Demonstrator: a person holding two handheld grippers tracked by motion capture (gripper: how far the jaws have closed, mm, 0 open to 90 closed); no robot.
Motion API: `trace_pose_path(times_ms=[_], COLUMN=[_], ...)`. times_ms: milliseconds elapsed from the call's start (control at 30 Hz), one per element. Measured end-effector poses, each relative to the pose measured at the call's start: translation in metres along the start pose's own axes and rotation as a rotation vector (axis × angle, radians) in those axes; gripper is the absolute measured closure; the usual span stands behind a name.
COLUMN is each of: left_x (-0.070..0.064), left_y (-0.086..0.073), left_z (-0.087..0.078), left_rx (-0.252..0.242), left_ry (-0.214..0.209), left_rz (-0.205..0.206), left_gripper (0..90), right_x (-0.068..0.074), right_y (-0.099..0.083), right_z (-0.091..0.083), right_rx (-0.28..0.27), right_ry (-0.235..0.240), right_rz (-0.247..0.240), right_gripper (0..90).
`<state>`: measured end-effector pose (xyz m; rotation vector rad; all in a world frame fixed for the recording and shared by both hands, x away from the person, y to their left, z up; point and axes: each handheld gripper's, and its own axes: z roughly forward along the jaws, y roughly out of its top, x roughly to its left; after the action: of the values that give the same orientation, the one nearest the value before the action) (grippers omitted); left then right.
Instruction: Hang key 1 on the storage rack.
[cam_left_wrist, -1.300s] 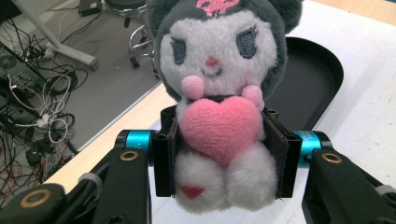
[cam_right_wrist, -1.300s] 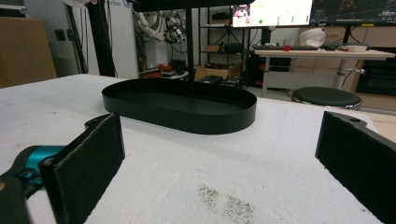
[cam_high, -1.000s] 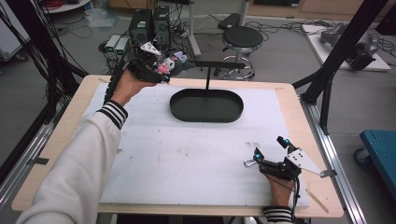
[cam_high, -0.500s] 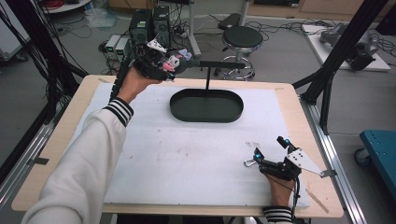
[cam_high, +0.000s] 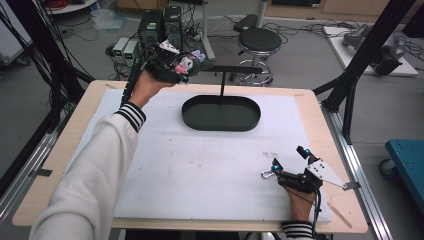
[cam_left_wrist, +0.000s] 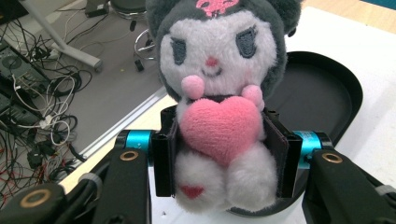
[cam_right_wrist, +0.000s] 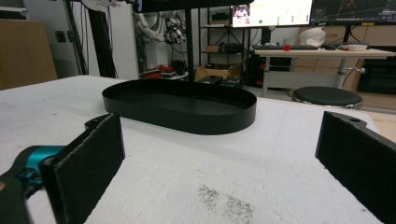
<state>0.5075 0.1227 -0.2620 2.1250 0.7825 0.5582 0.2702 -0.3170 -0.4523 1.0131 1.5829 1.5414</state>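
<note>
Plush toy (cam_left_wrist: 217, 107) now slightly nearer crossbar (cam_high: 235, 68), upright.

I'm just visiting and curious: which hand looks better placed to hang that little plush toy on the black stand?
Probably the left. The left gripper already clamps the plush toy up beside the stand's crossbar, above the black tray. The right gripper rests open on the near side of the white mat.

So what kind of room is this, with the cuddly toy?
Probably a robotics lab or workshop. Tangled cables and computer boxes sit on the floor, screens glow behind, and the left gripper holds the grey-and-white plush toy.
</note>
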Motion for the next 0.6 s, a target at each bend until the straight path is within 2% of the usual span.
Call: trace_pose_path(times_ms=[267, 600], left_x=[0.004, 0.011], left_y=[-0.003, -0.013], left_z=[0.001, -0.003], left_rx=[0.009, 0.009], left_ry=[0.019, 0.021], left_rz=[-0.008, -0.025], left_gripper=[54.1, 54.0], right_x=[0.0, 0.0], right_y=[0.0, 0.0], right_z=[0.0, 0.0], right_rx=[0.001, -0.002], right_ry=[-0.001, -0.001], right_rz=[-0.006, -0.008], right_gripper=[0.5, 0.5])
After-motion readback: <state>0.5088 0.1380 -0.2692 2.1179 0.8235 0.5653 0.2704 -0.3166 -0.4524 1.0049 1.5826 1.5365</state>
